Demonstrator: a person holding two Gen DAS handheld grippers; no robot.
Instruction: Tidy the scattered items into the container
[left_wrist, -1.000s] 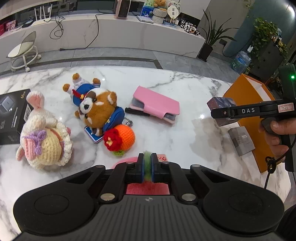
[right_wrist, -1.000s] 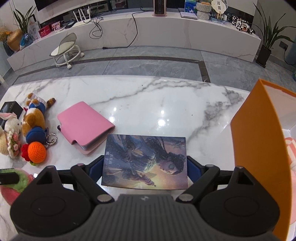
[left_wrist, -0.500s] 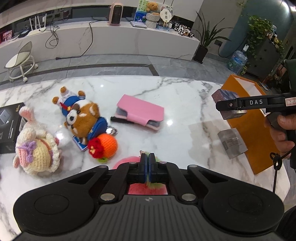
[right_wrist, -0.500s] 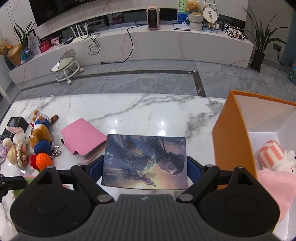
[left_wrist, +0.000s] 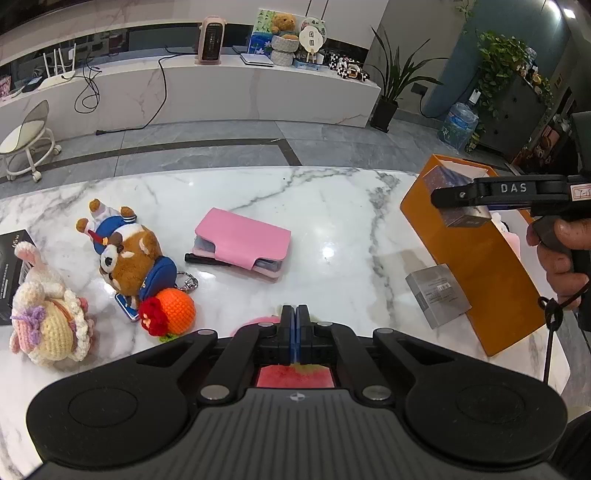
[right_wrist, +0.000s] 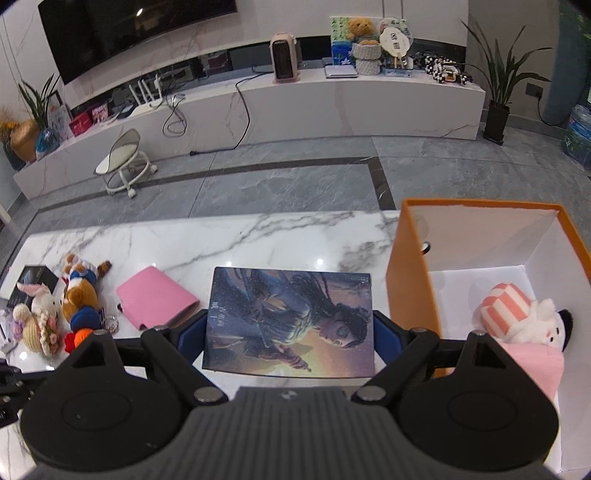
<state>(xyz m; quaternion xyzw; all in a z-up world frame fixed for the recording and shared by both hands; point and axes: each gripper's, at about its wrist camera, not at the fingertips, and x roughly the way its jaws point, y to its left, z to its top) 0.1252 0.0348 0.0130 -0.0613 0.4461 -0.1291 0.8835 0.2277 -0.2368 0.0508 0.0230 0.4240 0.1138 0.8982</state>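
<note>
Orange box (right_wrist: 410, 291), the container, stands open on the right side of the marble table (left_wrist: 332, 206), with a striped plush (right_wrist: 513, 314) and something pink already lying on its white floor. The right gripper (right_wrist: 291, 328) is clamped on an illustrated box (right_wrist: 290, 321), one finger against each side. In the left wrist view that box hangs above the near corner of the container's rim, clear of the table. The left gripper (left_wrist: 294, 328) has its jaws pressed together on something green and thin, with a pink and red plush item (left_wrist: 295, 374) just beneath; whether the fingers truly hold that item is hard to tell, as the gripper hides most of it. A small grey box (left_wrist: 437, 295) lies on the table just beside the container's outer wall. Further left a pink case (left_wrist: 242, 242) rests on a black pen (left_wrist: 203, 259). Beyond it an orange crochet ball (left_wrist: 173, 310), a brown bear plush (left_wrist: 129, 254) and a cream bunny plush (left_wrist: 48, 328) cluster near a black box (left_wrist: 11, 266) at the table's left edge.
</note>
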